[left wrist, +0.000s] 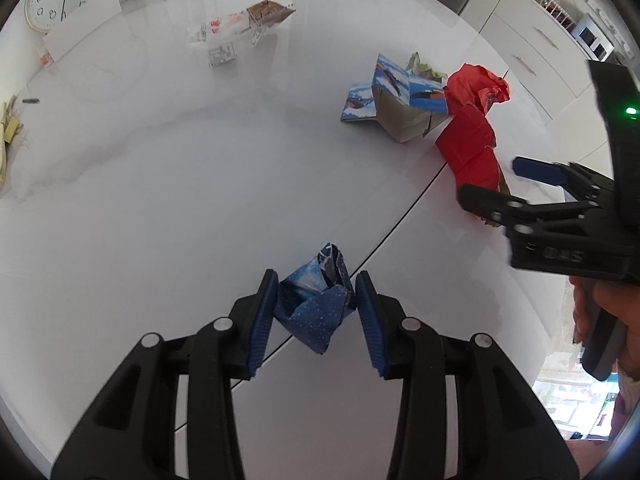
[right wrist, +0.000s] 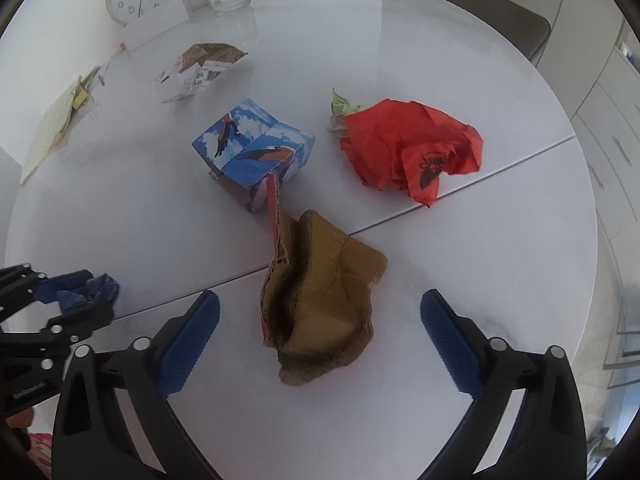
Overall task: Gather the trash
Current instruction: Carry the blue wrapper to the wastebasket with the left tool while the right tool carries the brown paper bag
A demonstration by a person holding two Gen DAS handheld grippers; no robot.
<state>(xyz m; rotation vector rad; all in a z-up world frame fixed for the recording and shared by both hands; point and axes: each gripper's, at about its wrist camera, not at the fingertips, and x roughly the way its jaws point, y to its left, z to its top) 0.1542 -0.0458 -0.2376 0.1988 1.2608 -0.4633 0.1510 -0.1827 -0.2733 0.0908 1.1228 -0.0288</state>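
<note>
My left tongs (left wrist: 316, 304) pinch the blue wrapper (left wrist: 316, 300); right tongs (right wrist: 320, 320) gape around the brown cardboard (right wrist: 320, 304). Red paper (right wrist: 412, 152) at one o'clock and the bird box (right wrist: 256, 148) remain on the tabletop (right wrist: 440, 60).

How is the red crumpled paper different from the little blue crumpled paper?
The red paper is plain red with a dark print; the blue paper is dark blue with white specks. The red paper lies free on the table; the blue paper is pinched in the left gripper. The red wad looks the bigger of the two. Both are crumpled.
</note>
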